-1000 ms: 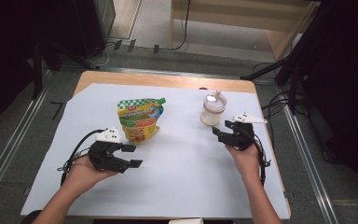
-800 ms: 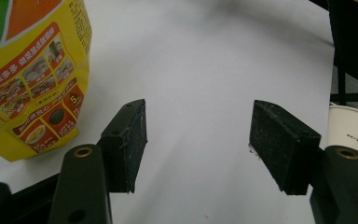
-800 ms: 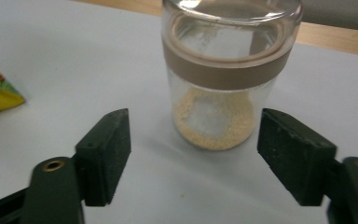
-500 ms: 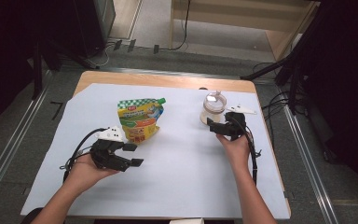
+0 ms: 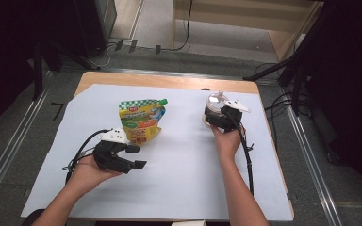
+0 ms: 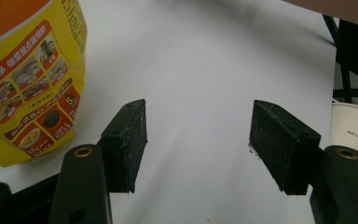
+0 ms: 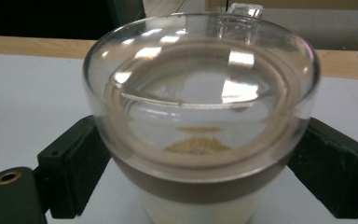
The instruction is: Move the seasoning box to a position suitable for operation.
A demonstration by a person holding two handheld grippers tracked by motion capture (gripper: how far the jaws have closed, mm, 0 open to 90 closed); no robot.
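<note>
A white cup with a clear dome lid [image 5: 215,100] stands at the back right of the white sheet. My right gripper [image 5: 213,115] reaches it from the near side. In the right gripper view the cup [image 7: 200,116] sits between the jaws of the gripper [image 7: 200,158], which have just been opening; a gap shows between each pad and the cup's wall. A yellow food pouch [image 5: 141,120] stands left of centre. My left gripper [image 5: 136,157] is open beside it with nothing between its jaws [image 6: 198,140]; the pouch [image 6: 28,79] is at its left.
A white sheet [image 5: 184,160] covers the wooden table [image 5: 160,80]. A white paper cup [image 6: 354,126] shows at the right edge of the left gripper view. Cables and stand legs lie on the floor behind and to the right of the table.
The right hand has moved away from the person and a little left, up to the lidded cup, and its jaws now stand on either side of it. The left hand has not moved.
</note>
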